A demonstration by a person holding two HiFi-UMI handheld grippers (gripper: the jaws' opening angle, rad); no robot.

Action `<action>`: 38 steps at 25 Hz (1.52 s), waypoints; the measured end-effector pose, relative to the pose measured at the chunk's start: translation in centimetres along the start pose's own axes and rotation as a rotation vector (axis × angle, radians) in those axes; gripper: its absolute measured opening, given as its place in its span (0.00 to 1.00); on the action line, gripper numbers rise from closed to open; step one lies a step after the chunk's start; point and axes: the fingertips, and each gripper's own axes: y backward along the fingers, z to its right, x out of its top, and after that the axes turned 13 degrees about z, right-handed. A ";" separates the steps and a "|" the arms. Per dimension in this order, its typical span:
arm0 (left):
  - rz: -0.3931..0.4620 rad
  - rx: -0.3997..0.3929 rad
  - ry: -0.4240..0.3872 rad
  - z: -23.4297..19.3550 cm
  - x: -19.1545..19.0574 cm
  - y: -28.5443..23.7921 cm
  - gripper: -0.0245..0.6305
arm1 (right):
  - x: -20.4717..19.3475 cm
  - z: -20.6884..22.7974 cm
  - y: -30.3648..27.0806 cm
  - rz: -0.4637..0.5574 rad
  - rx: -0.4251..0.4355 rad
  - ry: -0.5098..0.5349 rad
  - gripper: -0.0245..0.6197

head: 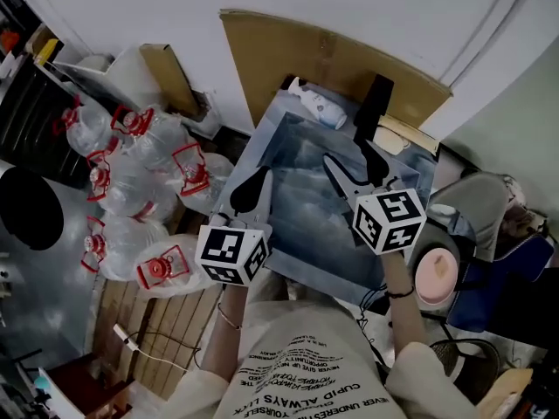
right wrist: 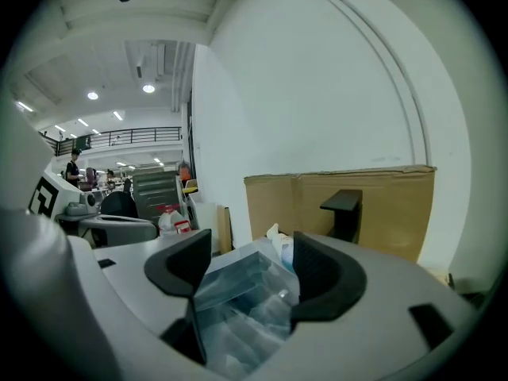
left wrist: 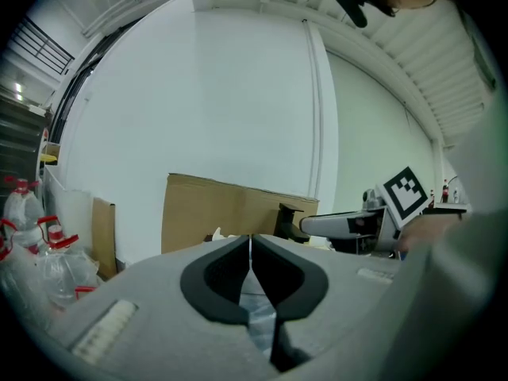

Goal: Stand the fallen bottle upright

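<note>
A small white bottle (head: 316,107) with a blue label lies on its side at the far edge of the table (head: 301,221), which is covered in a bluish plastic sheet. The right gripper view shows the bottle (right wrist: 280,246) lying ahead, just past the gap of the jaws. My right gripper (head: 352,162) hovers over the middle of the table, open and empty. My left gripper (head: 248,188) hangs at the table's left edge, its jaws shut on nothing. In the left gripper view, the bottle's tip (left wrist: 216,234) peeks over the shut fingers (left wrist: 230,272).
A cardboard sheet (head: 332,59) leans on the wall behind the table. A black stand (head: 371,112) rises at the table's far right. Several large water jugs with red caps (head: 131,173) crowd the floor at left. A pink round object (head: 437,273) sits at right.
</note>
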 end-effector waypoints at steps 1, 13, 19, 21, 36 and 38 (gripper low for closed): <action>-0.005 -0.012 0.005 -0.3 -0.1 -0.5 0.08 | 0.0 0.0 -0.6 -0.008 -0.004 0.008 0.53; -0.091 -0.161 0.075 -4.9 -3.1 -6.2 0.08 | -1.7 0.6 -7.6 -0.102 -0.081 0.077 0.53; -0.111 -0.211 0.116 -6.4 -4.5 -8.9 0.08 | -1.7 0.1 -10.9 -0.142 -0.079 0.136 0.53; -0.117 -0.223 0.126 -6.8 -4.9 -9.4 0.08 | -1.9 0.4 -12.1 -0.154 -0.084 0.122 0.53; -0.150 -0.274 0.190 -9.0 -6.7 -13.7 0.08 | -5.2 3.7 -19.0 -0.411 -0.019 0.290 0.53; -0.154 -0.271 0.199 -9.2 -6.9 -14.1 0.08 | -5.7 4.1 -19.9 -0.449 0.001 0.328 0.53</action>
